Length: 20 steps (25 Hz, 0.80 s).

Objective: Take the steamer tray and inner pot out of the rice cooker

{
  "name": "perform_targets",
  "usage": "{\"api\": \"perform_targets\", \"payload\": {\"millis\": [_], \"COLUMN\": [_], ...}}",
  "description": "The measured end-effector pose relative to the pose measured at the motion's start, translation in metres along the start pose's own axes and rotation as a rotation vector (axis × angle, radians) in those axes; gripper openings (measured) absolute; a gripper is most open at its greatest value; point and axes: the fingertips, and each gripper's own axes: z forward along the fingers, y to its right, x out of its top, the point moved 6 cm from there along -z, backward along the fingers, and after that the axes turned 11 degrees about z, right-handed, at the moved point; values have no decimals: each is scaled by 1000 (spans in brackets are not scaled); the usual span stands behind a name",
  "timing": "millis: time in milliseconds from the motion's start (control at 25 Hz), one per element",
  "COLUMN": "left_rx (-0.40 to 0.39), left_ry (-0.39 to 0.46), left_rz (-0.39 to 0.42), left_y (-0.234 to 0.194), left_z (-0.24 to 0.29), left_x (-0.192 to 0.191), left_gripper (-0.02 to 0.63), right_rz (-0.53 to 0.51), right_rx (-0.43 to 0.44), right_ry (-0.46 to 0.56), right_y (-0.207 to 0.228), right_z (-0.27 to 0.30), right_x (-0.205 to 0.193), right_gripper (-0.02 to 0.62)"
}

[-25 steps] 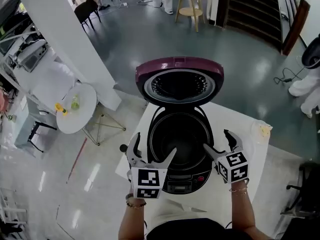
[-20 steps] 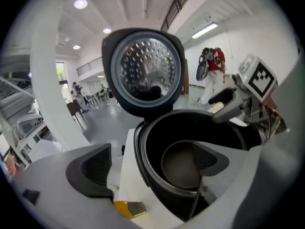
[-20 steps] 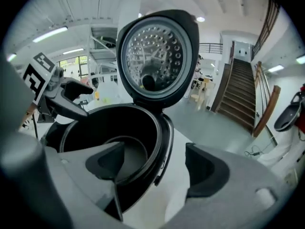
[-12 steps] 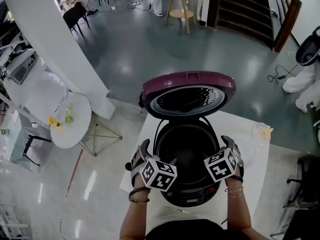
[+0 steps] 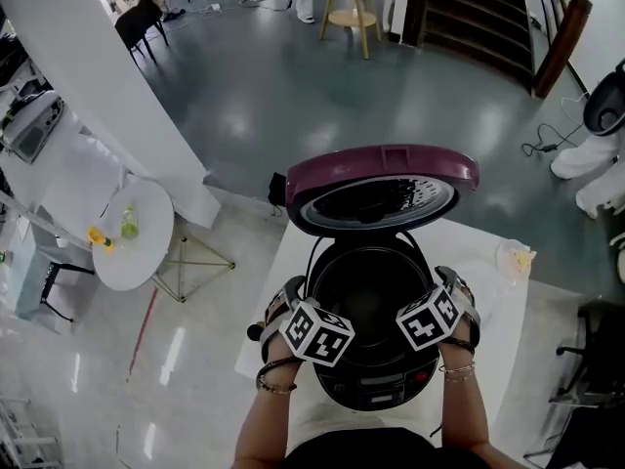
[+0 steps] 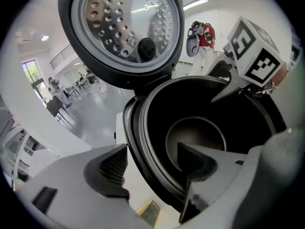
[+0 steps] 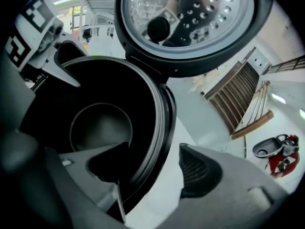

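Observation:
The rice cooker (image 5: 376, 391) stands on a white table (image 5: 493, 360) with its purple lid (image 5: 383, 169) raised. The dark inner pot (image 5: 369, 283) sits inside it. No steamer tray shows in the pot. My left gripper (image 5: 301, 303) straddles the pot's left rim (image 6: 143, 128), one jaw inside and one outside. My right gripper (image 5: 443, 296) straddles the right rim (image 7: 164, 123) the same way. Both pairs of jaws are closing with the rim between them, and a gap still shows at the pads. In the left gripper view the left gripper (image 6: 151, 149) looks across the pot (image 6: 195, 135).
The lid's perforated inner plate (image 6: 126, 18) hangs over the back of the pot. A pale round thing (image 5: 485, 286) lies on the table right of the cooker, and a small yellowish item (image 5: 515, 258) beyond it. A round side table (image 5: 122, 233) stands on the floor at left.
Both grippers have come down and tipped forward, from above the cooker's front to either side of the pot's rim. Their jaws stand narrower than before.

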Motion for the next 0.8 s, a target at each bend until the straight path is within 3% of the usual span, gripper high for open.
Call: {"api": "perform_targets", "payload": {"millis": [80,360,480,800], "left_rx": [34,61,99,181], "left_ry": [-20,-12,17,148], "left_rz": [-7,-21,3,3], "left_y": [-1,-7,-9,-3], "left_z": [2,-10,-27,-88], "left_x": [-1,5,14,43], "left_gripper": [287,227,189,109], "right_rz": [-21,13,25,108], "right_rx": [-11,4,13,13], "right_ry": [11,120,206,418], "right_y": [-3,-3,-1,19], "right_z": [-2,-25,-46,-101], "right_x": [0,9,14,14], "right_gripper": [266,188,117,89]}}
